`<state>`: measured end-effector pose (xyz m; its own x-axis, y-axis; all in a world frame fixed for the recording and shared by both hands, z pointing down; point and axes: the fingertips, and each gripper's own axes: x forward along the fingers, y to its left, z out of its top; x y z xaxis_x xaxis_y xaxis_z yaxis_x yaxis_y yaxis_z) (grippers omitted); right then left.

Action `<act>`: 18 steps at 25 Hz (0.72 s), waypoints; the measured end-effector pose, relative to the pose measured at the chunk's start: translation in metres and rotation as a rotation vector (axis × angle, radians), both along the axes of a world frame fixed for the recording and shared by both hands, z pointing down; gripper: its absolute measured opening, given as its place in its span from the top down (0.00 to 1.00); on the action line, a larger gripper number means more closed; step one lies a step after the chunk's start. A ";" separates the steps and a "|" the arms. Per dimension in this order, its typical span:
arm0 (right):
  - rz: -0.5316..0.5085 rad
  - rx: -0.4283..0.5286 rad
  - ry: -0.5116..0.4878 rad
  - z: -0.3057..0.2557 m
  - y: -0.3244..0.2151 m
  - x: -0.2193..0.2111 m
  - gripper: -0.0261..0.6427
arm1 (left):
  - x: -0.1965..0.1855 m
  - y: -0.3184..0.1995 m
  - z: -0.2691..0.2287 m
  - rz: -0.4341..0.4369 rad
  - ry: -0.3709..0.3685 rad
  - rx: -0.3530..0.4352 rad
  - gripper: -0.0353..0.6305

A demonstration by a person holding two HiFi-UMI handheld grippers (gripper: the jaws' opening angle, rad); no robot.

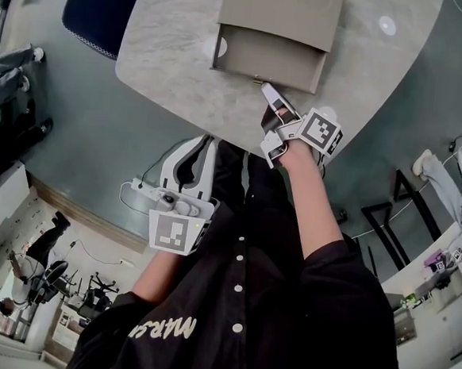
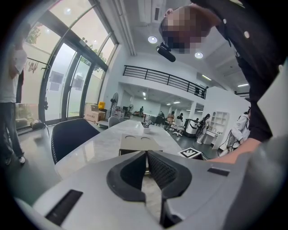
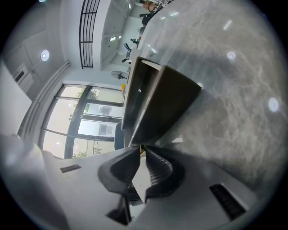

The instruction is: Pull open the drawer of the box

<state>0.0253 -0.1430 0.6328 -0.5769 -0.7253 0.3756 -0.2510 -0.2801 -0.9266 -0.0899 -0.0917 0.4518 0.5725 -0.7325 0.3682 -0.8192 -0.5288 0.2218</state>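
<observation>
L gripper (image 2: 146, 153) jaws shut, empty; R gripper (image 3: 141, 148) jaws tight on drawer (image 1: 269, 60) lip.

Glossy marbled table (image 1: 165, 63), matt beige drawer (image 1: 269, 59), ribbed black fingers (image 3: 157, 170)

Left gripper (image 2: 146, 153) jaws together; box (image 2: 135, 144) beyond
</observation>
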 end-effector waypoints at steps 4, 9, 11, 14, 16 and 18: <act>0.002 -0.007 0.002 0.003 0.012 -0.005 0.92 | -0.002 0.005 0.001 0.004 0.008 0.002 0.91; 0.005 -0.010 -0.007 0.002 0.024 -0.012 0.92 | -0.005 0.010 0.003 0.008 0.003 -0.001 0.91; 0.011 -0.022 -0.009 0.003 0.032 -0.012 0.92 | -0.004 0.010 0.001 0.007 0.012 0.005 0.91; 0.008 -0.030 -0.012 0.003 0.038 -0.017 0.92 | -0.007 0.011 0.001 0.009 0.000 0.000 0.91; 0.006 -0.032 -0.013 0.002 0.042 -0.021 0.92 | -0.010 0.012 0.000 0.010 -0.001 -0.001 0.91; 0.012 -0.043 -0.019 0.003 0.048 -0.022 0.92 | -0.010 0.013 0.000 0.010 0.000 0.000 0.91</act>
